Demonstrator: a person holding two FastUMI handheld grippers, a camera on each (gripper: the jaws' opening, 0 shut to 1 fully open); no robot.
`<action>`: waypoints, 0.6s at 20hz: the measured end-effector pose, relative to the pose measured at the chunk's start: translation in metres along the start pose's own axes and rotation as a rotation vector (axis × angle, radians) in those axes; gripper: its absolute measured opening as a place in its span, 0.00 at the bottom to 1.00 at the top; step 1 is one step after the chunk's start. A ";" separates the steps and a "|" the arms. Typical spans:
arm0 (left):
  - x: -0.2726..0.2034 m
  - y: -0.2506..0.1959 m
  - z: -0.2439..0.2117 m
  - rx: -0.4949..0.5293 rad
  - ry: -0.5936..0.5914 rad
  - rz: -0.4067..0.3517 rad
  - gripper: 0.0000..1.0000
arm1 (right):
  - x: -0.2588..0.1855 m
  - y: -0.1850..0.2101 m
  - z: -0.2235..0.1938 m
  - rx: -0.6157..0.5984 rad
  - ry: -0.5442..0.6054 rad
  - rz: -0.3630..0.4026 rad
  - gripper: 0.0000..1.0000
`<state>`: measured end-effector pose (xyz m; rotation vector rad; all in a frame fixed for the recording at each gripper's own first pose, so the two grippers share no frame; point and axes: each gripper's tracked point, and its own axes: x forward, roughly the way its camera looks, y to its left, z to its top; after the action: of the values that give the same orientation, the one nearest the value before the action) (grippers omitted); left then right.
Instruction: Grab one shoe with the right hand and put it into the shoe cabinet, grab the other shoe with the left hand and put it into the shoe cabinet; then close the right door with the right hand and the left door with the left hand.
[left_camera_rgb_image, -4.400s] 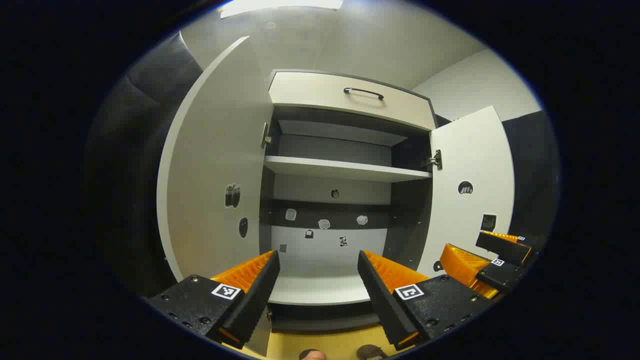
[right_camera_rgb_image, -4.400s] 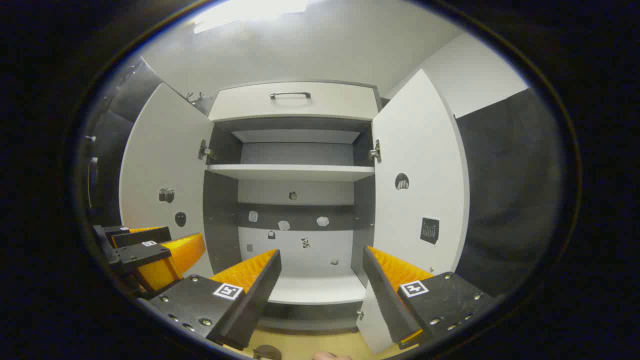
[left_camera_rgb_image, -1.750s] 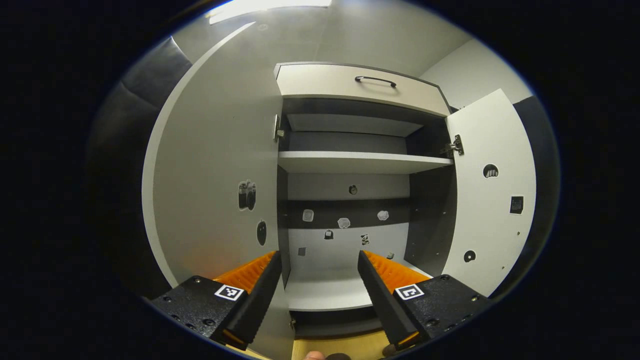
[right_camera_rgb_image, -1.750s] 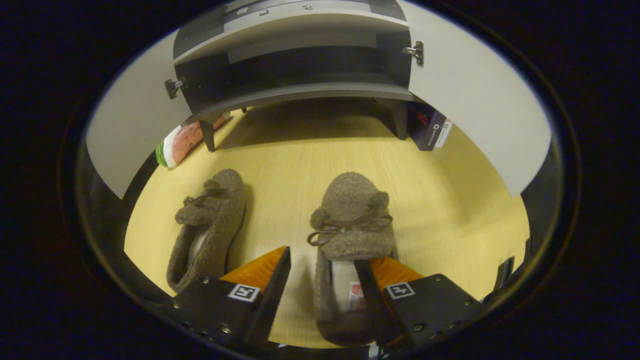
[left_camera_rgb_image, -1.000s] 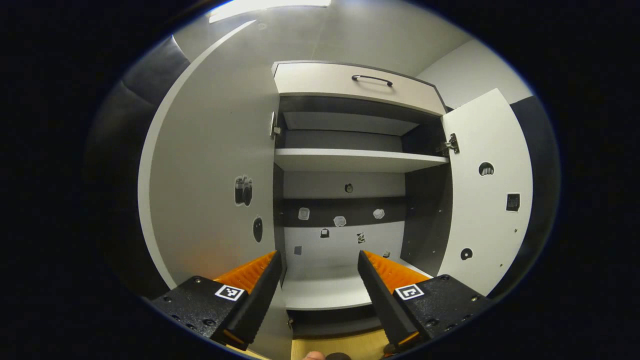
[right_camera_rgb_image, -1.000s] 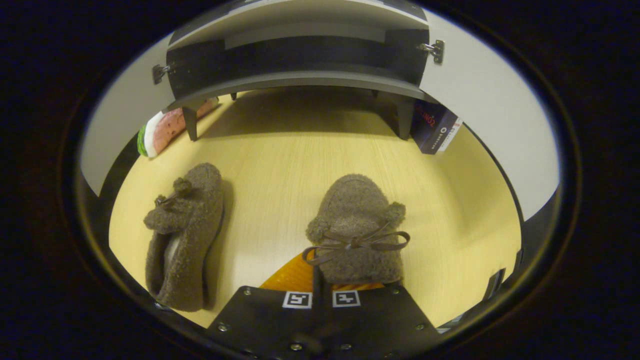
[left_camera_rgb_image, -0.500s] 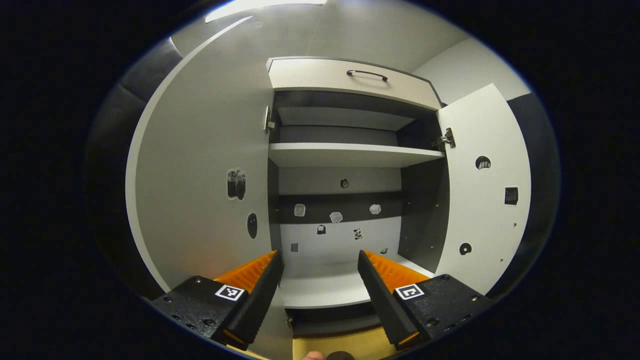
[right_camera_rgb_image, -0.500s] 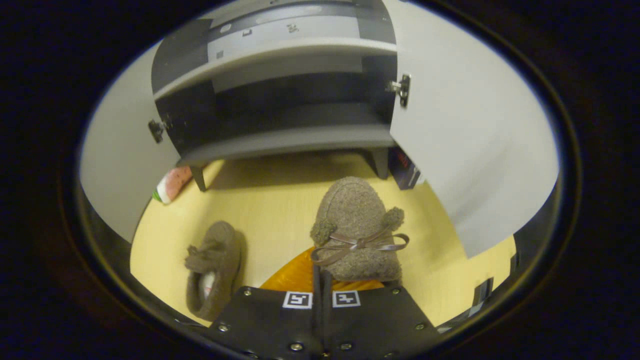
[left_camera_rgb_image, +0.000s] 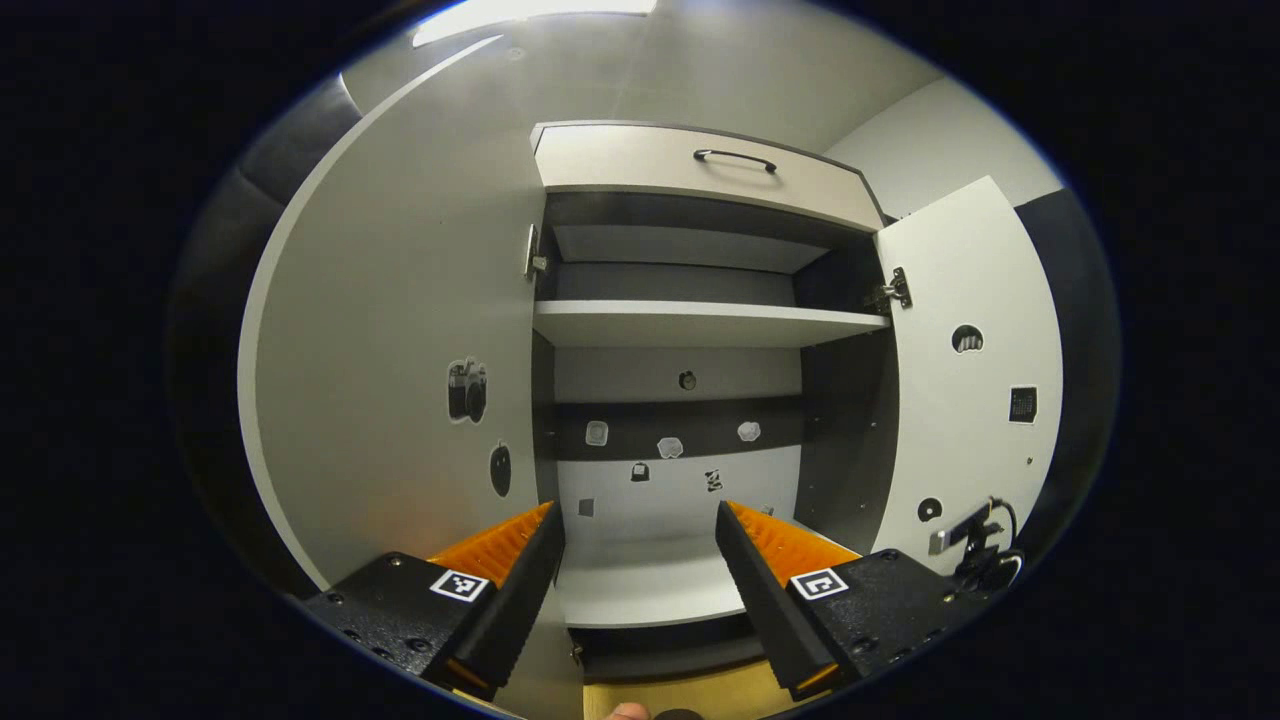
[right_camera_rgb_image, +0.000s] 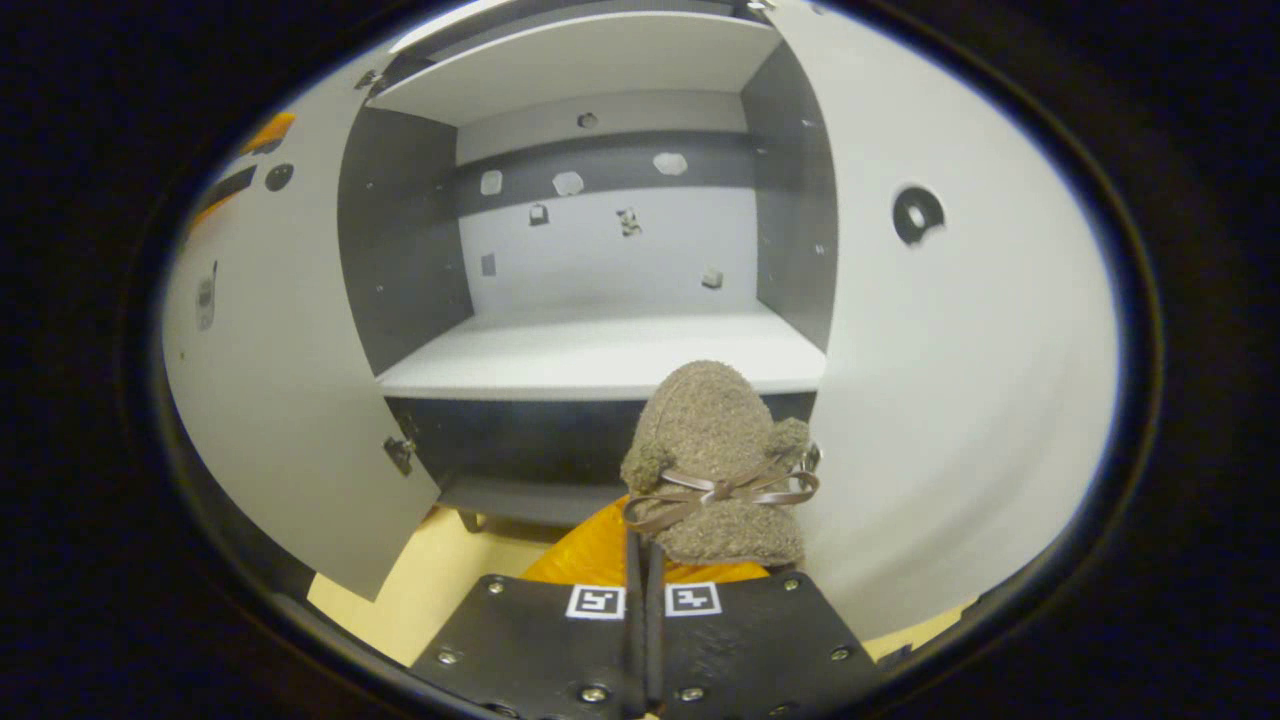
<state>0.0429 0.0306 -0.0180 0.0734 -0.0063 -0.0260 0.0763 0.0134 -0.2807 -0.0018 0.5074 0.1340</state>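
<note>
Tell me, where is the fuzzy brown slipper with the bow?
In the right gripper view, the fuzzy brown slipper is pinched in the right gripper, lifted before the cabinet's white bottom shelf.

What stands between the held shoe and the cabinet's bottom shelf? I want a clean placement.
In the right gripper view, nothing: the shoe in the right hand-held gripper faces the bare bottom shelf, doors open.

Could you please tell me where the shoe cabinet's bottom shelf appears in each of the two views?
Left gripper view: the bottom shelf sits low in the middle, seen between the open left tongs.
Right gripper view: the bottom shelf crosses the centre, just above the brown slipper.
Shared landmark: the round dark sticker on the right door, at lower right in the left gripper view and upper right in the right gripper view.
</note>
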 end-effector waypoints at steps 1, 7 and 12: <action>0.001 0.000 0.001 0.000 0.000 -0.005 0.94 | 0.002 0.001 0.018 -0.011 -0.027 0.008 0.01; 0.007 -0.003 0.007 0.006 -0.014 -0.024 0.94 | 0.035 0.008 0.102 -0.089 -0.106 0.016 0.01; 0.011 -0.005 0.014 -0.002 -0.031 -0.031 0.94 | 0.083 0.001 0.144 -0.097 -0.085 0.009 0.01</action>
<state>0.0537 0.0246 -0.0045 0.0707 -0.0363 -0.0582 0.2183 0.0299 -0.1947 -0.0879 0.4156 0.1667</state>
